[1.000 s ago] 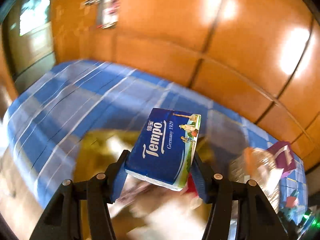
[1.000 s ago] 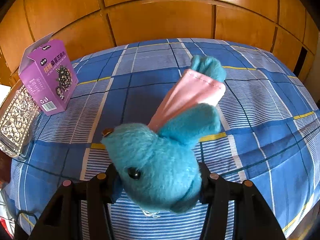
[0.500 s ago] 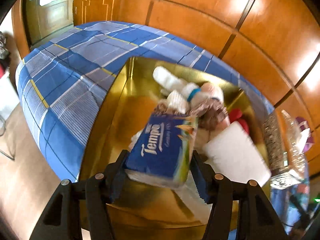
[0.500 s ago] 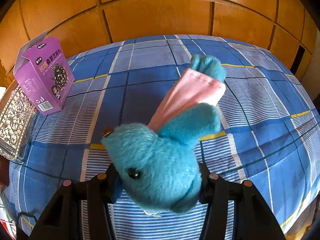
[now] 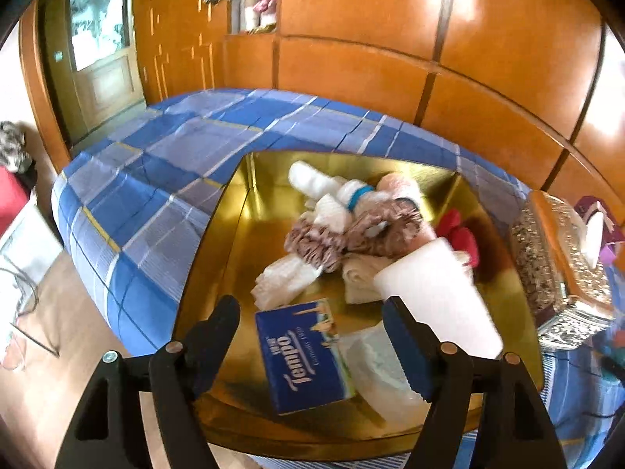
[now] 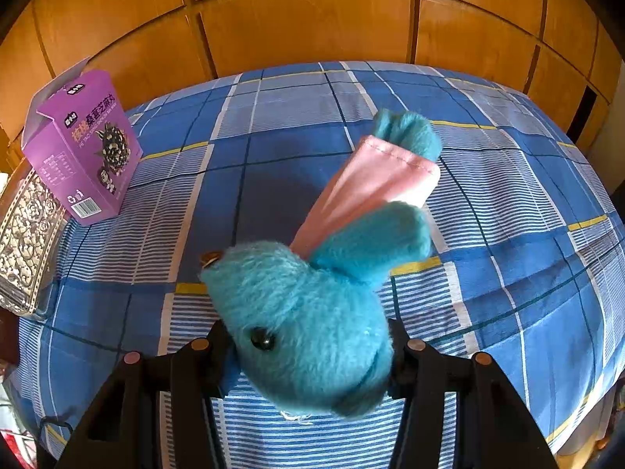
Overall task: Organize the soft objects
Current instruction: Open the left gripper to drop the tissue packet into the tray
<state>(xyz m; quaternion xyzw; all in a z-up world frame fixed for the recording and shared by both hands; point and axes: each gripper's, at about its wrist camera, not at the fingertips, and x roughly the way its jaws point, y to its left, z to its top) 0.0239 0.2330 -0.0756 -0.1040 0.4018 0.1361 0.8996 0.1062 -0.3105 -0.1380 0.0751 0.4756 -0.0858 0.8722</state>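
**Tissue pack dropped into the gold box; plush toy waits its turn**

On the left, the left gripper (image 5: 310, 336) now stands spread wide above the gold box (image 5: 218, 258), which sits at the near edge of the bed (image 5: 164, 179). Half a second ago its jaws were clamped on the blue Tempo tissue pack (image 5: 306, 355); now the pack lies flat on the box floor near the front wall, between and below the open fingers and touching neither. That looks like one more soft item sorted. Deeper in the box sit rolled white cloths (image 5: 312, 183), a brown ruffled fabric piece (image 5: 351, 234), something red (image 5: 461, 234) and a white packet (image 5: 437, 297), piled toward the back and right. Just beside the box's right wall stands an ornate silver tissue holder (image 5: 558, 265).

On the right, the right gripper (image 6: 308, 351) stays pinched on the head of a blue plush toy (image 6: 308, 324), unchanged from a second ago, held over the bed's middle, its pink-clad body pointing away from the gripper. A purple carton (image 6: 84, 148) stands near the bed's far left corner. The toy is likely next for the box.
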